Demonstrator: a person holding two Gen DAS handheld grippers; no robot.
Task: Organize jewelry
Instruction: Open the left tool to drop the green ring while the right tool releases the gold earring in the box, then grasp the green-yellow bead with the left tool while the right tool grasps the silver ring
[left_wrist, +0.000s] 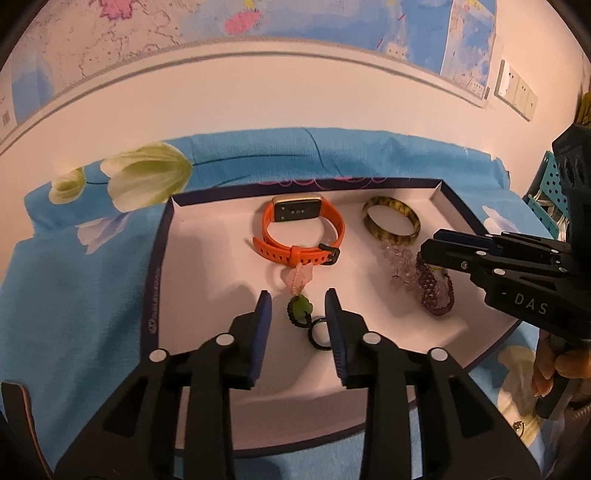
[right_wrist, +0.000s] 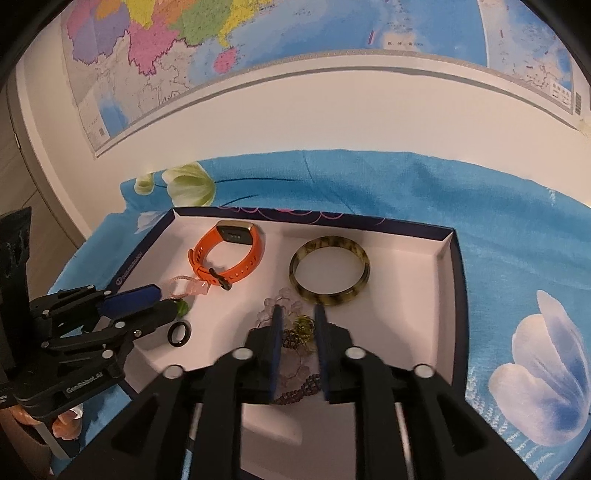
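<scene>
A white tray with a dark blue rim holds an orange watch, a mottled brown bangle, a clear bead bracelet, a purple bead bracelet, a pink and green pendant and a black ring. My left gripper is open, its pads either side of the green pendant bead. My right gripper is open over the bead bracelets, with a small yellow-green piece between its pads. The bangle, watch and ring also show there.
The tray lies on a blue flowered cloth. A wall with a map stands behind. A teal pegboard rack is at the far right.
</scene>
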